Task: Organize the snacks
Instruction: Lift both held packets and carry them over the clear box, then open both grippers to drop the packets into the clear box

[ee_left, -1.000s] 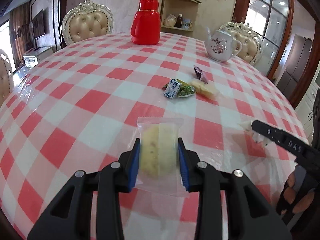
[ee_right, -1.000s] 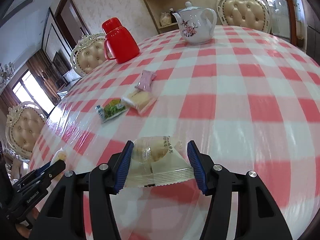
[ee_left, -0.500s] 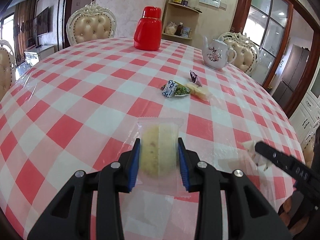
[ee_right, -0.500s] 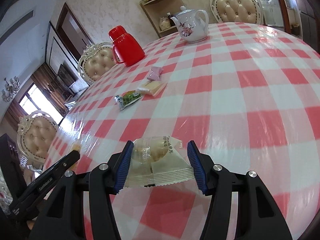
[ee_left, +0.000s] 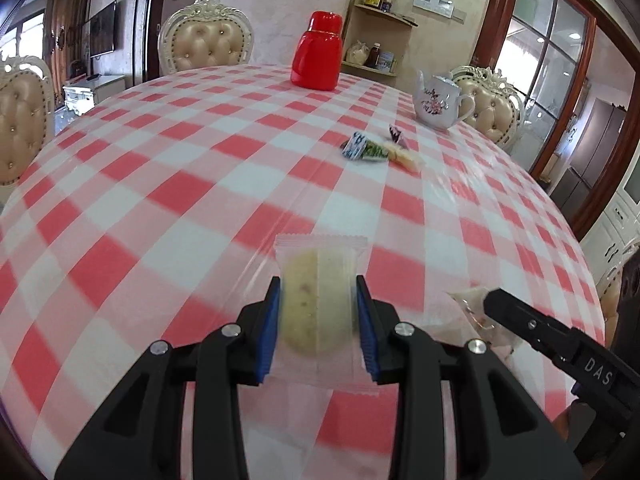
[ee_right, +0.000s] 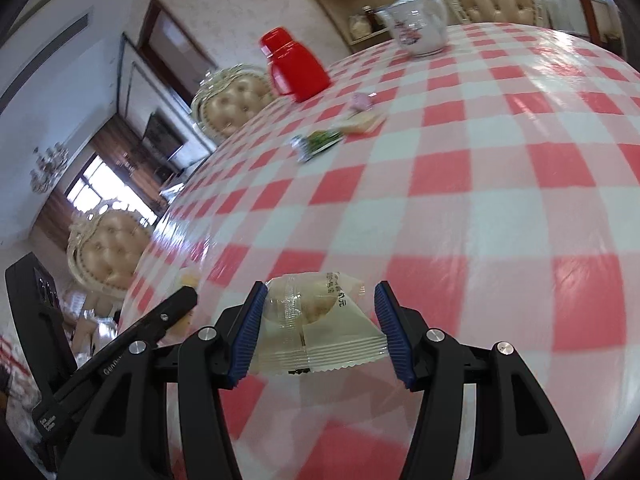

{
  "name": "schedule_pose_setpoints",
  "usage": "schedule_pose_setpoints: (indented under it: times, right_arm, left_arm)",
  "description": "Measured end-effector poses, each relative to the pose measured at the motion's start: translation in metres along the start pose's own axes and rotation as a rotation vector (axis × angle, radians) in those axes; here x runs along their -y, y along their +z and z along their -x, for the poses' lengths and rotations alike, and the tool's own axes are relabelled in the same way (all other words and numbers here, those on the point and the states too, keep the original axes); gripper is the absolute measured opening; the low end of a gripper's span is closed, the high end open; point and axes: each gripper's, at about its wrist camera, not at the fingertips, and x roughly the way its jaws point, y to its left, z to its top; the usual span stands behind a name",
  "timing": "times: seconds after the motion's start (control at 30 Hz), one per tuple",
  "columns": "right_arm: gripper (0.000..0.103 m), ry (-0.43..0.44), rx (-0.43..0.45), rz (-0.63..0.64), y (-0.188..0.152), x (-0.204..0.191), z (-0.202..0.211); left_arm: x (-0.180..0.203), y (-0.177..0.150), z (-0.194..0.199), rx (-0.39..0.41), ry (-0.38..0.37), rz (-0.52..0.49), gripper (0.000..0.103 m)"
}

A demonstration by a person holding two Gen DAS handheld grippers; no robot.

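**Snacks held in both tongs above the checked table**

Table [ee_left: 168,184] comes first: it is round and covered with a red and white checked cloth under a clear plastic sheet. Padded chairs [ee_left: 206,42] stand around it. At the far side a red thermos jug [ee_left: 318,52] stands upright, and to the right of it a white teapot with flowers [ee_left: 438,100].

Between the teapot and the near edge lies a small group of wrapped snacks [ee_left: 378,150], close together on the cloth.

Left tongs [ee_left: 318,320] are clamped on a round cake in a clear wrapper [ee_left: 316,300], blue pads pressing on both its sides. Right tongs [ee_right: 320,328] are closed on a pastry in a clear pouch with a crimped edge [ee_right: 316,320]. The two tongs are near each other, side by side, above the near part of the table.
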Motion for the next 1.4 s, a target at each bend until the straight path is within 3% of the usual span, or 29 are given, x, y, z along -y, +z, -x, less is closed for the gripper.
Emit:
schedule_pose_setpoints:
  times: [0.43, 0.87, 1.2, 1.4]
  right_arm:
    - [0.055, 0.07, -0.051, 0.192, -0.047, -0.089, 0.012]
    - [0.055, 0.171, -0.115, 0.457, -0.106, -0.191, 0.012]
    - [0.055, 0.257, -0.195, 0.691, -0.168, -0.271, 0.002]
    - [0.055, 0.331, -0.25, 0.849, -0.215, -0.314, 0.0]
  left_arm:
    - [-0.058, -0.039, 0.083, 0.062, 0.12, 0.006, 0.035]
    - [-0.159, -0.076, 0.151, 0.102, 0.252, 0.106, 0.035]
    - [-0.232, -0.088, 0.204, 0.108, 0.397, 0.118, 0.036]
    - [-0.25, -0.098, 0.224, 0.045, 0.413, 0.044, 0.037]
